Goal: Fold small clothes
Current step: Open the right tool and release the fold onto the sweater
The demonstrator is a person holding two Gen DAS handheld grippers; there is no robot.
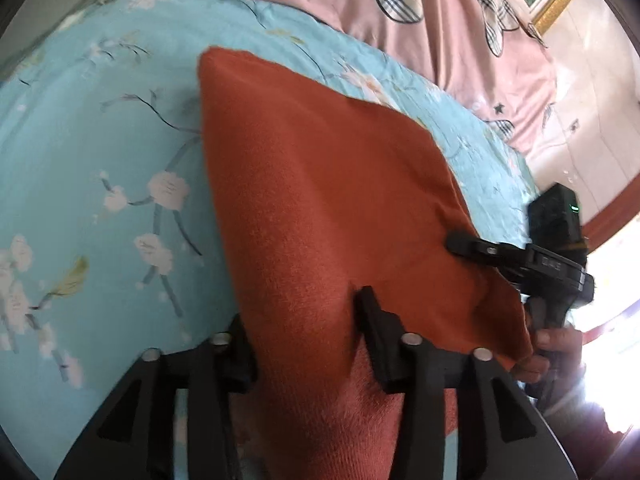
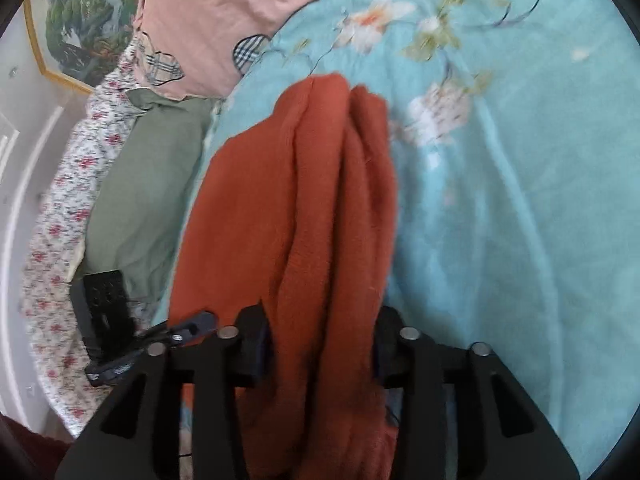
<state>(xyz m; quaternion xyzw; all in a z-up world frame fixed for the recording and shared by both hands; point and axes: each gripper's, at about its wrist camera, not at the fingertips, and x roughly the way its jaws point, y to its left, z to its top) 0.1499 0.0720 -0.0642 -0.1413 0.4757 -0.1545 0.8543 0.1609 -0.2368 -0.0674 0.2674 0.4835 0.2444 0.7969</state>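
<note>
Right wrist: right gripper [image 2: 320, 344] pinches rust cloth [image 2: 288, 200] beside green pillow [image 2: 148, 184].

Between your matt black plastic jaws: a fuzzy, rust-orange knit garment [image 1: 320, 184], soft-napped, resting beyond them on the smooth printed cotton bed sheet [image 1: 100, 152].

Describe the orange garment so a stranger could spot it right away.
Start at the light blue floral bedspread covering the bed. The rust-orange fuzzy knit garment lies on it, ahead of both tools. It is the only plain, unpatterned orange fabric there.
</note>
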